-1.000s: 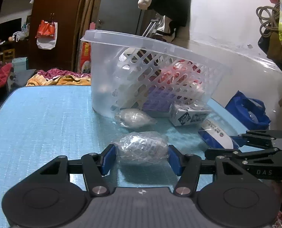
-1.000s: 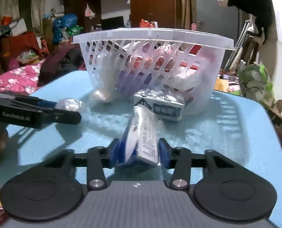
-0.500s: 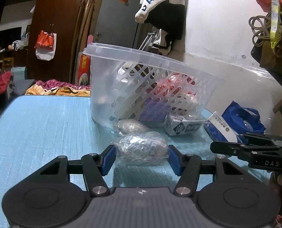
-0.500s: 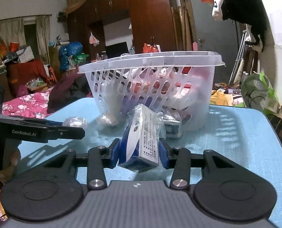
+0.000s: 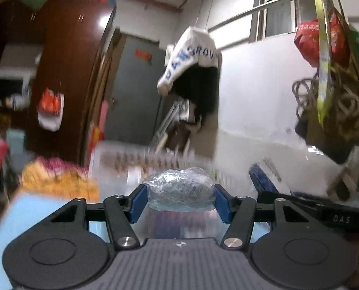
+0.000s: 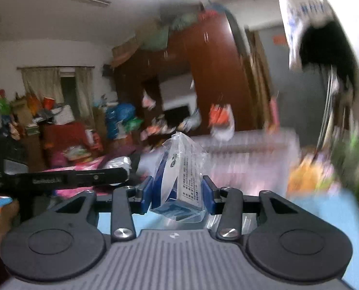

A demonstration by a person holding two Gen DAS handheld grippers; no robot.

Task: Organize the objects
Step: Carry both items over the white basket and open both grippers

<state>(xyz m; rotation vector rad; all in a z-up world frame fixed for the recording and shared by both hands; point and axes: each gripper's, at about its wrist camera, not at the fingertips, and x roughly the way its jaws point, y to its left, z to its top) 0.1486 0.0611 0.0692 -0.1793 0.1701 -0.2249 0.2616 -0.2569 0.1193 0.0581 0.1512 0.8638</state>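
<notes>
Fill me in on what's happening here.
A person is tidying items with a handheld gripper in each hand. The left gripper has its jaws shut on a clear plastic-wrapped bundle; the right gripper grips a bagged blue-and-white box. Both are held above the blue table, near the blurred white basket.

Both grippers have risen and tilted upward since a second ago: the left gripper (image 5: 180, 197) has carried the plastic-wrapped bundle (image 5: 180, 194) off the bench, and the right gripper (image 6: 178, 192) has lifted the bagged blue-and-white box (image 6: 179, 178). The white basket (image 5: 160, 162) now sits low and motion-blurred in both views
</notes>
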